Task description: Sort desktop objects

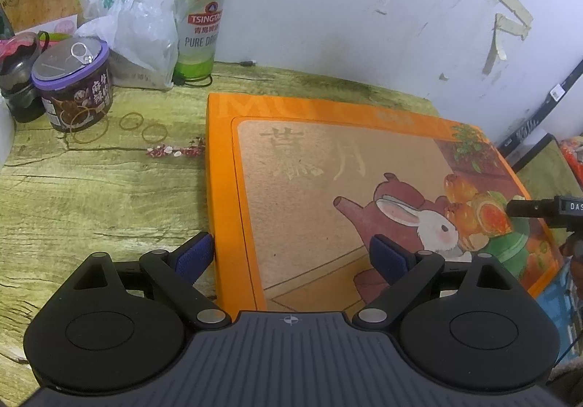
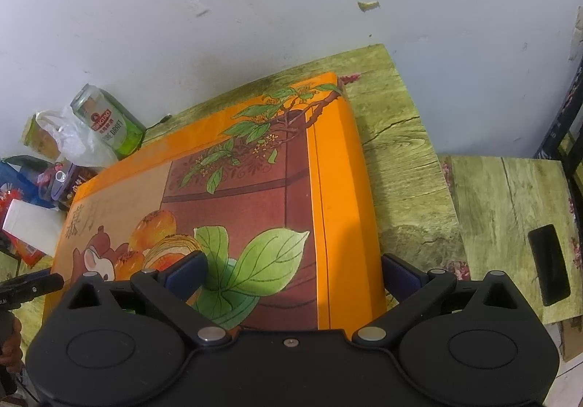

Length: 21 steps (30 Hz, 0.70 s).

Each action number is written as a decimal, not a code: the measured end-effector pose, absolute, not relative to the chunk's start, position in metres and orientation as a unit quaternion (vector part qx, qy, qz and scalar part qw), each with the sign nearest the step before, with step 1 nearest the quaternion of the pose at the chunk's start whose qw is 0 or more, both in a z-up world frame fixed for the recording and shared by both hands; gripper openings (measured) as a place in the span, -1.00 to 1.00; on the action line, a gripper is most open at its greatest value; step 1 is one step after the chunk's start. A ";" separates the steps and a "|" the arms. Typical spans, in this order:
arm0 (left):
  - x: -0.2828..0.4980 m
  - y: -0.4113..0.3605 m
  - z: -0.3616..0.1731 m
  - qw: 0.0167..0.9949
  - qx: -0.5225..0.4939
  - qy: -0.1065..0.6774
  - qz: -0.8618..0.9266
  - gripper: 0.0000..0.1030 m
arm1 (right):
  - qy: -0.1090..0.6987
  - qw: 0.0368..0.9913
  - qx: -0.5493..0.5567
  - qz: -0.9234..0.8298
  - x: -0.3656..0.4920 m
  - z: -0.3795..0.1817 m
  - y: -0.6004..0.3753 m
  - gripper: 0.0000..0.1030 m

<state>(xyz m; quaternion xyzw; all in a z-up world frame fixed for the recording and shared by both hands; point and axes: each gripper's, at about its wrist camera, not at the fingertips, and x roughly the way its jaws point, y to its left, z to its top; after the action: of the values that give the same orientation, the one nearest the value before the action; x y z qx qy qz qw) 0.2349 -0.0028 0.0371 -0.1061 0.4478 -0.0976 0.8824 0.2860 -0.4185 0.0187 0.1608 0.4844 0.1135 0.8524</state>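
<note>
A large flat orange gift box (image 1: 364, 188), smooth printed card with a rabbit and teapot picture, lies on the wood-grain table (image 1: 91, 195), close to the right edge. The left hand-held gripper (image 1: 289, 255) stands wide, straddling the box's near left corner: one blue ribbed pad lies just outside the side wall, the other above the lid. The right hand-held gripper (image 2: 295, 274) is likewise spread wide across the near right corner. Neither presses on anything; probably each is posed to take a corner so the broad box can be shifted level. At the far left stand a green beer can (image 1: 200, 17), a purple-lidded jar (image 1: 73, 86) and a crumpled plastic bag (image 1: 138, 28), with rubber bands (image 1: 145, 128) lying loose.
</note>
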 end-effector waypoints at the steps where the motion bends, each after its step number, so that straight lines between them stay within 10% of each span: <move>1: 0.235 -0.002 0.037 0.881 -0.106 0.450 -0.098 0.80 | 0.484 0.852 0.162 0.113 0.286 0.018 -0.418 0.96; 21: 0.234 -0.004 0.036 0.878 -0.097 0.459 -0.095 0.80 | 0.484 0.852 0.160 0.120 0.286 0.019 -0.420 0.96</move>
<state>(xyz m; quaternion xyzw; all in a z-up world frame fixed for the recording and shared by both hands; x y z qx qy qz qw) 0.2338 -0.0040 0.0363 -0.0966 0.4587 -0.0949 0.8782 0.2860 -0.4196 0.0193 0.1600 0.4844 0.1201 0.8517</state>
